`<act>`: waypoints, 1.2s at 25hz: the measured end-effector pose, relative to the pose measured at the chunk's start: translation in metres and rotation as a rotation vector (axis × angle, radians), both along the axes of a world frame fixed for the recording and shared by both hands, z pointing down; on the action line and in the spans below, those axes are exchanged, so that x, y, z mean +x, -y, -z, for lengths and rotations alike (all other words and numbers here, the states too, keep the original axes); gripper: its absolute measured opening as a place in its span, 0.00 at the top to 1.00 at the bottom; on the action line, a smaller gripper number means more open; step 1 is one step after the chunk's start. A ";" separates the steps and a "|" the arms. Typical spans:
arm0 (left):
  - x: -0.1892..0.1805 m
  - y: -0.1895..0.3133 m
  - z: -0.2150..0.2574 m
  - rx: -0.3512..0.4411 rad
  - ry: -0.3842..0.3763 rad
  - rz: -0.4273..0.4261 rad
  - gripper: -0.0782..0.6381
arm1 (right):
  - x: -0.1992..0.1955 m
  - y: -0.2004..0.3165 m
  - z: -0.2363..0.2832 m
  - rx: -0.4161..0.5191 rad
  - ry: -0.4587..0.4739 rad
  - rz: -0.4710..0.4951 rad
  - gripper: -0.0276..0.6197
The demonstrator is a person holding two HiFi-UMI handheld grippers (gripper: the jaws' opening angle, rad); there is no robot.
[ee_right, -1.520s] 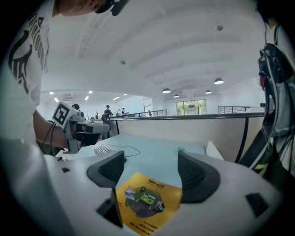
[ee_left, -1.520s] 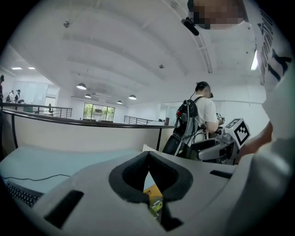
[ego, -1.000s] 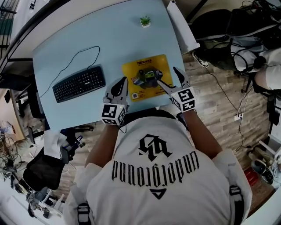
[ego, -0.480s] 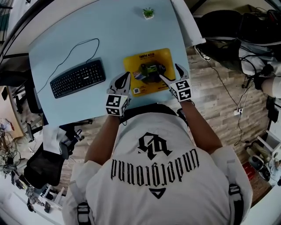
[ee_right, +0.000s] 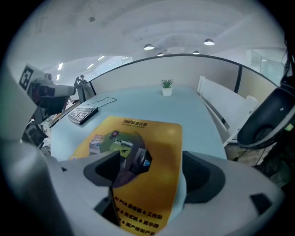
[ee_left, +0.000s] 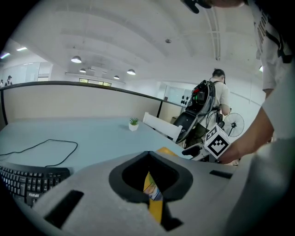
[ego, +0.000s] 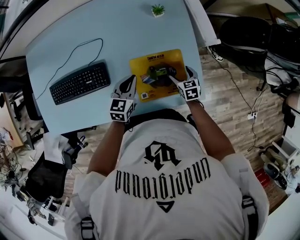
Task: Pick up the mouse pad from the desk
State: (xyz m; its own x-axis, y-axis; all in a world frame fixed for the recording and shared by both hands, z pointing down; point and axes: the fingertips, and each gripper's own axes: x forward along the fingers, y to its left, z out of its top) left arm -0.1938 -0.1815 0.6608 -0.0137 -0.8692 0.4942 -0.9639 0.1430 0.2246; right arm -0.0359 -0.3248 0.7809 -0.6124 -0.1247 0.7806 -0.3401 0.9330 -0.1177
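Note:
The yellow mouse pad (ego: pixel 157 75) with a printed picture lies flat near the front edge of the light blue desk (ego: pixel 117 33). My right gripper (ego: pixel 180 78) is over the pad's right side. In the right gripper view it (ee_right: pixel 147 173) stands open, its left jaw over the pad (ee_right: pixel 147 138) and its right jaw just past the pad's right edge. My left gripper (ego: pixel 130 84) sits at the pad's left edge. Its jaws (ee_left: pixel 150 184) are shut to a thin slit, and a strip of the pad (ee_left: pixel 154 203) shows through it.
A black wired keyboard (ego: pixel 79 83) lies left of the pad, its cable looping toward the back. A small potted plant (ego: pixel 158 10) stands at the desk's far edge. An office chair (ego: pixel 44 180) is at the lower left. Cables and bags crowd the floor at right.
Both grippers have moved forward onto the pad. The right one now straddles the pad's right edge and the left one has closed in on its left edge. The pad has not moved.

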 end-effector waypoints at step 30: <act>-0.001 0.000 -0.015 -0.033 -0.029 -0.015 0.88 | 0.002 0.000 -0.024 -0.005 -0.066 -0.037 0.41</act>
